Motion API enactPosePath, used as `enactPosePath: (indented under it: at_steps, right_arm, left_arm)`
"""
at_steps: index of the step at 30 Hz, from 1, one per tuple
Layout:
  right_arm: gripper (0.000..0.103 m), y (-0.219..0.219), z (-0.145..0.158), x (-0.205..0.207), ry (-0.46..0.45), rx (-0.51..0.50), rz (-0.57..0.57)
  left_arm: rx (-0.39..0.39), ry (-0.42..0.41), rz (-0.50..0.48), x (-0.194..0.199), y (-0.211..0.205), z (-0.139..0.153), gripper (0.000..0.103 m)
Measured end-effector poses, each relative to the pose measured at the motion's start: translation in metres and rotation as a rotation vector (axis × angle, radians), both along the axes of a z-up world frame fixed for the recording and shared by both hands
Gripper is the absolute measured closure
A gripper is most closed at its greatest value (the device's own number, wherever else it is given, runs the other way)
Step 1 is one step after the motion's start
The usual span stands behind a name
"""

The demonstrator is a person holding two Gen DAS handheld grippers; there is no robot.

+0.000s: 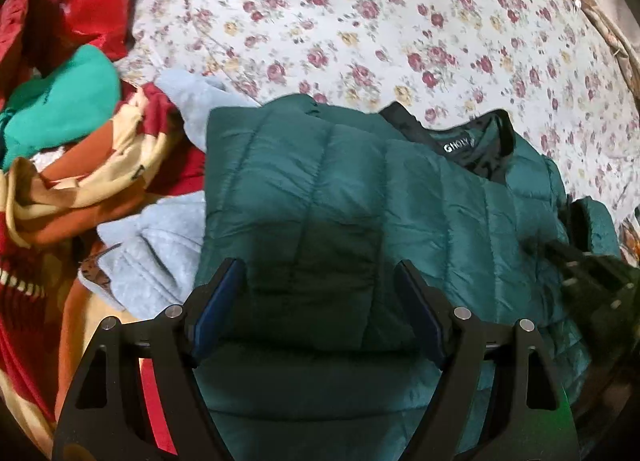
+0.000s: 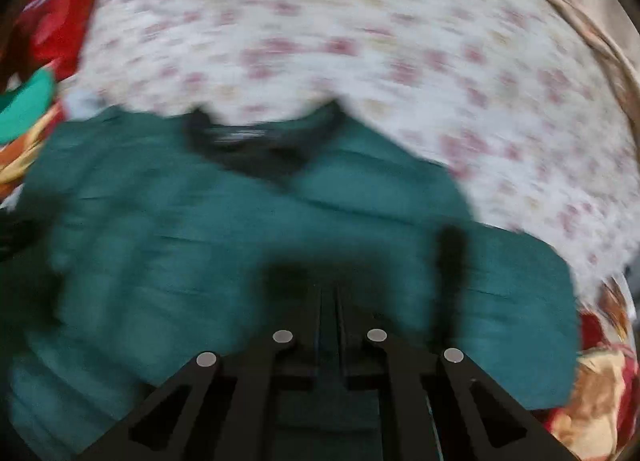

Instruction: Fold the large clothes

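Left hand-held gripper [image 1: 320, 285] above quilted green jacket [image 1: 360, 189], black-lined collar.

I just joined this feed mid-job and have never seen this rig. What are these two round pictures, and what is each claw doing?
Each picture comes from a fisheye camera mounted on a handheld claw, looking along its fingers. In the left view, the left claw is open above a green quilted jacket lying on a floral bedsheet, with a pile of other clothes beside it. The right view is blurred; the right claw has its fingers together over the jacket. Whether fabric is pinched between them, I cannot tell.
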State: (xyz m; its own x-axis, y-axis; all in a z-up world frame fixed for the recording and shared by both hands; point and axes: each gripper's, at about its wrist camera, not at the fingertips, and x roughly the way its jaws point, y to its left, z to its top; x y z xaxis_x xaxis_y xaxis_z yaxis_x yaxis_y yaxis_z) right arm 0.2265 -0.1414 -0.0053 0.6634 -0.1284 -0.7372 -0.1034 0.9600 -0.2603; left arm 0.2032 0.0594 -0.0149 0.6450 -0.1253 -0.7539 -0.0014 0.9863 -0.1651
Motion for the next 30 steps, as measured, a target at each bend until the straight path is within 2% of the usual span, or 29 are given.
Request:
enactPosePath:
  at_steps: [3, 5, 7, 8, 9, 11, 12, 13, 14, 15, 17, 18, 19, 20, 21, 24, 26, 27, 28, 30]
  right_arm:
    - [0.097, 0.049, -0.012, -0.001, 0.014, -0.02, 0.066]
    - [0.096, 0.053, -0.013, -0.002, 0.008, -0.018, 0.053]
    - [0.087, 0.035, -0.01, -0.002, -0.012, -0.04, -0.02]
    - [0.063, 0.02, -0.009, -0.002, -0.029, -0.098, -0.086]
    - [0.033, 0.007, -0.006, -0.002, -0.049, -0.151, -0.138]
    - [0.011, -0.017, -0.003, -0.008, -0.135, -0.318, -0.258]
    - [0.01, -0.03, -0.004, -0.008, -0.156, -0.38, -0.286]
    - [0.01, -0.041, -0.008, -0.007, -0.139, -0.405, -0.298]
    - [0.01, -0.054, -0.011, -0.01, -0.11, -0.375, -0.301]
    - [0.01, -0.066, -0.012, -0.017, -0.096, -0.308, -0.292]
    - [0.012, -0.092, -0.012, -0.037, -0.053, -0.069, -0.18]
    - [0.012, -0.107, -0.013, -0.052, -0.009, 0.088, -0.05]
    - [0.012, -0.115, -0.015, -0.067, 0.011, 0.136, 0.038]
    - [0.013, -0.124, -0.018, -0.082, 0.014, 0.111, 0.097]
    - [0.024, -0.135, -0.022, -0.099, -0.008, 0.044, 0.133]
    - [0.035, -0.184, -0.037, -0.142, -0.092, -0.221, 0.113]
    - [0.036, -0.227, -0.038, -0.16, -0.136, -0.305, 0.028]
    - [0.036, -0.263, -0.039, -0.17, -0.159, -0.354, -0.062]
    - [0.036, -0.291, -0.042, -0.174, -0.142, -0.414, -0.126]
    - [0.036, -0.341, -0.046, -0.181, -0.064, -0.468, -0.245]
  left_arm:
    - [-0.004, -0.002, -0.009, 0.0, -0.001, 0.002, 0.024]
    - [-0.01, -0.006, -0.007, -0.001, 0.001, 0.004, 0.024]
    - [-0.018, -0.008, 0.007, -0.001, 0.005, 0.004, 0.024]
    - [-0.025, -0.004, 0.016, -0.001, 0.007, 0.004, 0.024]
    - [-0.035, 0.003, 0.023, 0.0, 0.008, 0.003, 0.024]
    - [-0.053, 0.015, 0.023, 0.0, 0.009, 0.001, 0.024]
    - [-0.055, 0.017, 0.019, 0.0, 0.008, 0.001, 0.024]
    - [-0.05, 0.016, 0.014, 0.0, 0.006, 0.001, 0.024]
    - [-0.04, 0.015, 0.009, -0.001, 0.005, 0.001, 0.024]
    - [-0.033, 0.015, 0.006, -0.001, 0.004, 0.0, 0.024]
    - [-0.029, 0.02, 0.001, -0.001, 0.003, -0.001, 0.024]
    - [-0.03, 0.024, 0.0, -0.001, 0.003, -0.002, 0.024]
    - [-0.031, 0.029, 0.001, -0.001, 0.003, -0.003, 0.024]
    - [-0.031, 0.031, 0.002, -0.001, 0.004, -0.003, 0.024]
    - [-0.03, 0.032, 0.003, 0.0, 0.003, -0.004, 0.024]
    - [-0.025, 0.033, 0.006, -0.001, 0.003, -0.004, 0.024]
    - [-0.024, 0.035, 0.01, -0.001, 0.005, -0.005, 0.024]
    - [-0.024, 0.036, 0.013, -0.001, 0.005, -0.006, 0.024]
    - [-0.025, 0.038, 0.013, -0.001, 0.005, -0.007, 0.024]
    - [-0.02, 0.045, 0.014, 0.0, 0.004, -0.009, 0.024]
